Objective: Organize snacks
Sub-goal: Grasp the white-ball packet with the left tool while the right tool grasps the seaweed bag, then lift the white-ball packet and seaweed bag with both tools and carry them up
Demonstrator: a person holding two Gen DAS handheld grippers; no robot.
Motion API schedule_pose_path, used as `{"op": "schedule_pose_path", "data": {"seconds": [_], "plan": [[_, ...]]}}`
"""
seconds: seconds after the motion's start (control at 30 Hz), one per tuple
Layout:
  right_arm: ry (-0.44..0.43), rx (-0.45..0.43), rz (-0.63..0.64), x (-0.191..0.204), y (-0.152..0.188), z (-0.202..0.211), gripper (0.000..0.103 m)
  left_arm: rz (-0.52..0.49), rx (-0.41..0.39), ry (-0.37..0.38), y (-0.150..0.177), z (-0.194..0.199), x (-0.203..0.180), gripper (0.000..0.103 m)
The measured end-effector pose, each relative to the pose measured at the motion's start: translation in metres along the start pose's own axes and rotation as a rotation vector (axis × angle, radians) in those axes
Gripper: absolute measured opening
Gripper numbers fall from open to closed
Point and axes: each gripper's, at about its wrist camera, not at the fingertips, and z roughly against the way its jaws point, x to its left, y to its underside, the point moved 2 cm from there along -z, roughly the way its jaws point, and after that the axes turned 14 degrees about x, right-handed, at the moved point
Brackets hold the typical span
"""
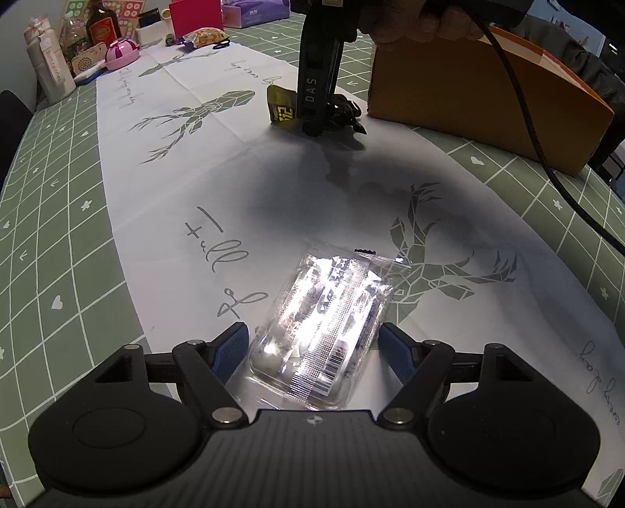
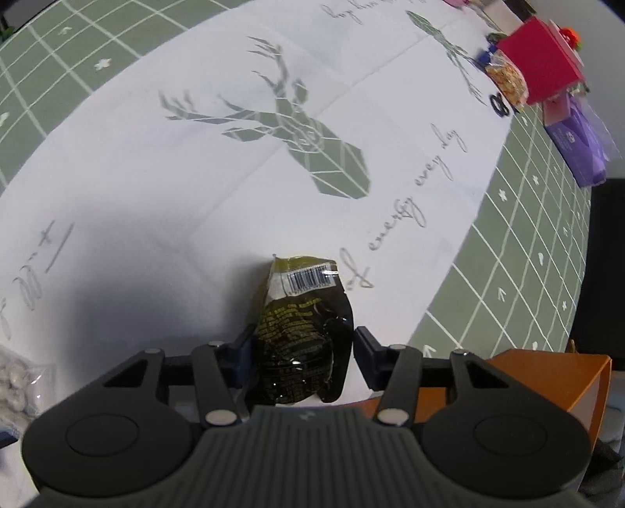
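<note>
Two tools work over a green grid-print surface [image 1: 58, 234] w/ a white cloth [image 1: 195, 176] bearing deer prints & script laid on it.

L tool [image 1: 312, 344]: spread wide, angled down at the cloth. A clear plastic pack [image 1: 324, 332] w/ barcode label lies flat on the cloth between its blue pads [image 1: 234, 344]. Pads sit just beside the pack's long edges; no squeeze visible, so it reads as released. Glare washes out most of the pack, contents hard to tell, something pale & round near its closer end.

R tool [image 2: 302, 344]: pointing steeply down, clenched on a dark pouch [image 2: 304, 332] w/ yellow print and a barcode at its far end. Pads meet both side edges and the foil looks crumpled between them. The pouch's far end rests on the cloth. From the L wrist view, a hand [image 1: 410, 23] grips this tool from above and a black cable [image 1: 519, 109] runs down to the right.

An orange-brown box [image 1: 488, 101] stands just beside the pouch, partly on the cloth, partly on the green surface, well apart from the clear pack.

Far end of the surface, misc. items: a brown bottle [image 1: 102, 25], a pink round case [image 1: 121, 54], a red box [image 1: 195, 17], a snack bag [image 1: 205, 37], plus a purple pack [image 2: 578, 144] in the R wrist view.
</note>
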Motion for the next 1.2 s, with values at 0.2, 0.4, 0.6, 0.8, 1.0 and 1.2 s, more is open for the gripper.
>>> {"op": "schedule_pose_path", "data": {"seconds": [0.2,0.4,0.6,0.8,1.0,1.2], "plan": [[-0.031,-0.039,0.096,0.041,0.021,0.010,0.050,0.004,-0.001,0.000,0.003,0.001,-0.002,0.090],[-0.082,-0.105,0.115,0.067,0.069,0.014,0.048,0.017,-0.018,-0.002,0.011,0.001,-0.007,0.093],[-0.126,-0.146,0.081,0.082,0.130,0.012,0.047,-0.004,-0.020,0.011,0.016,0.002,-0.017,0.093],[-0.140,-0.192,0.074,0.099,0.183,0.011,0.046,-0.010,-0.033,0.011,0.024,0.004,-0.035,0.093],[-0.151,-0.298,-0.008,0.089,0.214,0.001,0.046,0.010,-0.096,0.004,0.034,0.006,-0.055,0.087],[-0.168,-0.427,-0.080,0.086,0.238,-0.010,0.061,0.158,-0.206,-0.069,0.035,0.002,-0.059,0.093]]}}
